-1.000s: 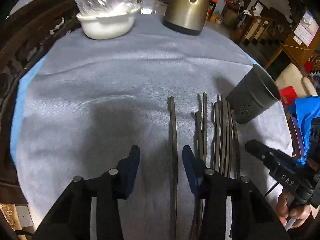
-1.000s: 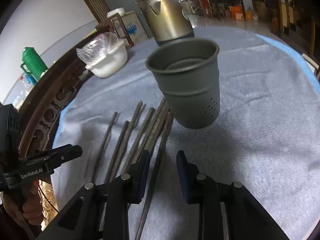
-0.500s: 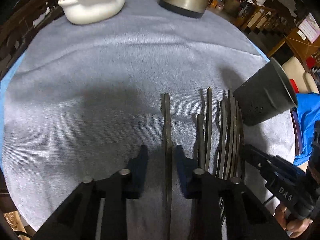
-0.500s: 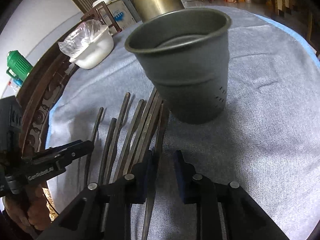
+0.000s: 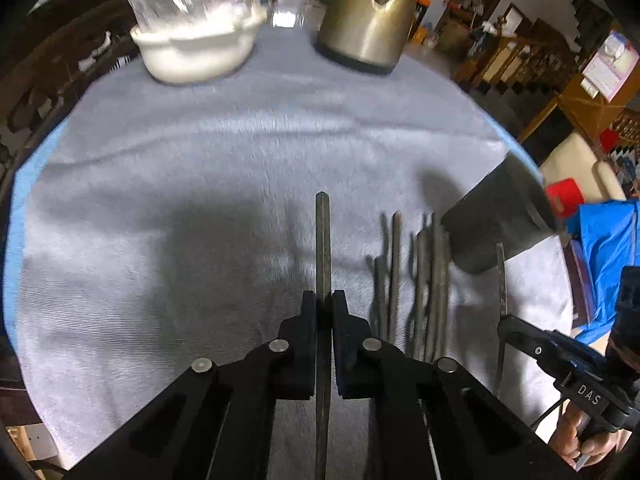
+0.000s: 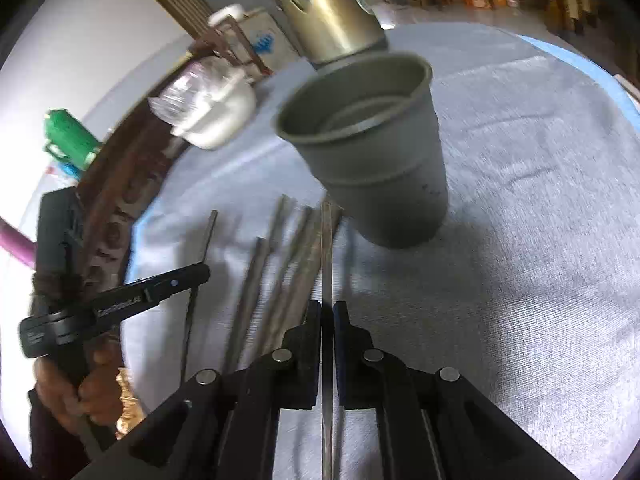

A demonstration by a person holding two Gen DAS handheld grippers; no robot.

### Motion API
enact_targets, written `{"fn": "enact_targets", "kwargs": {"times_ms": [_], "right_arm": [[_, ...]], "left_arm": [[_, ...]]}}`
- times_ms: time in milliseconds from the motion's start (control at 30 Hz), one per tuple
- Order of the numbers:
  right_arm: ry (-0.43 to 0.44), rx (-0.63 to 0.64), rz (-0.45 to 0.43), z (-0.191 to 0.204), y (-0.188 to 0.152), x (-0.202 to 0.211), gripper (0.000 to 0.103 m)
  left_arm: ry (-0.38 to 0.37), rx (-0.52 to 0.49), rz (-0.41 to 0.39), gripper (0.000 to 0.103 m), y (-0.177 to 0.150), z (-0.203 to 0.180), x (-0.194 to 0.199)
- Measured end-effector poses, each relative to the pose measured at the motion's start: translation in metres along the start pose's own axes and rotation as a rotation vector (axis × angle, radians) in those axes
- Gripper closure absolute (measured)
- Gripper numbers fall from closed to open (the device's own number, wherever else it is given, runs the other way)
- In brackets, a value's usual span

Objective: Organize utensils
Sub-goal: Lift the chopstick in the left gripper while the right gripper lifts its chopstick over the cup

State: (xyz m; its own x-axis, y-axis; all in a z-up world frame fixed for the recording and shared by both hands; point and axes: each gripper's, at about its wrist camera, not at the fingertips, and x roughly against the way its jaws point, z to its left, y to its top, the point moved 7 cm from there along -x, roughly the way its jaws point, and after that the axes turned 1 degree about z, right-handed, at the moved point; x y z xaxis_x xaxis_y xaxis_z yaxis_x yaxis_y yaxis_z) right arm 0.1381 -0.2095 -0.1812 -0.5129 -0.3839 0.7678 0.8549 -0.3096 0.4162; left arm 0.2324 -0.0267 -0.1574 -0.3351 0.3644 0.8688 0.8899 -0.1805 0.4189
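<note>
My left gripper is shut on a dark chopstick, held above the grey cloth and pointing forward. My right gripper is shut on another dark chopstick, whose tip reaches toward the grey perforated utensil cup. Several more dark chopsticks lie side by side on the cloth, between the two grippers and left of the cup. They also show in the right wrist view. The right gripper with its chopstick shows in the left wrist view.
A white bowl with a plastic bag and a brass-coloured kettle stand at the far side of the round table, covered by a grey cloth. A carved wooden chair back lines the left edge. A green flask stands beyond.
Both grippers closed, each on a chopstick, and lifted them off the cloth. The left took the leftmost stick, the right took the one nearest the cup.
</note>
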Motion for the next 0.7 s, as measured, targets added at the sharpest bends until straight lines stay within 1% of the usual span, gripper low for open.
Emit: {"fn": "enact_targets", "kwargs": {"times_ms": [67,133,233,300,433,500,600,700], "right_arm": [[0.046,0.016,-0.033,0.007,0.002,0.013,0.097],[0.081,0.042,-0.067,0.016,0.005,0.026,0.097],[0.104,0.084,-0.124,0.03,0.011,0.044,0.097],[0.113,0.11,-0.18,0.038,0.018,0.06,0.097],[0.116,0.139,-0.283,0.045,0.03,0.09,0.097],[0.101,0.157,-0.338,0.049,0.038,0.102,0.097],[0.088,0.169,-0.408,0.051,0.05,0.121,0.097],[0.086,0.159,-0.456,0.051,0.065,0.134,0.097]], "left_arm": [[-0.016,0.004,-0.042,0.095,0.004,-0.002,0.015],[-0.029,0.0,-0.104,0.095,0.009,-0.006,0.035],[-0.049,-0.008,-0.212,0.095,0.016,-0.016,0.067],[-0.063,-0.017,-0.291,0.095,0.021,-0.024,0.085],[-0.093,-0.035,-0.436,0.095,0.034,-0.043,0.117],[-0.101,-0.038,-0.505,0.095,0.044,-0.051,0.126],[-0.114,-0.027,-0.576,0.095,0.057,-0.06,0.137],[-0.133,-0.005,-0.639,0.095,0.075,-0.073,0.146]]}}
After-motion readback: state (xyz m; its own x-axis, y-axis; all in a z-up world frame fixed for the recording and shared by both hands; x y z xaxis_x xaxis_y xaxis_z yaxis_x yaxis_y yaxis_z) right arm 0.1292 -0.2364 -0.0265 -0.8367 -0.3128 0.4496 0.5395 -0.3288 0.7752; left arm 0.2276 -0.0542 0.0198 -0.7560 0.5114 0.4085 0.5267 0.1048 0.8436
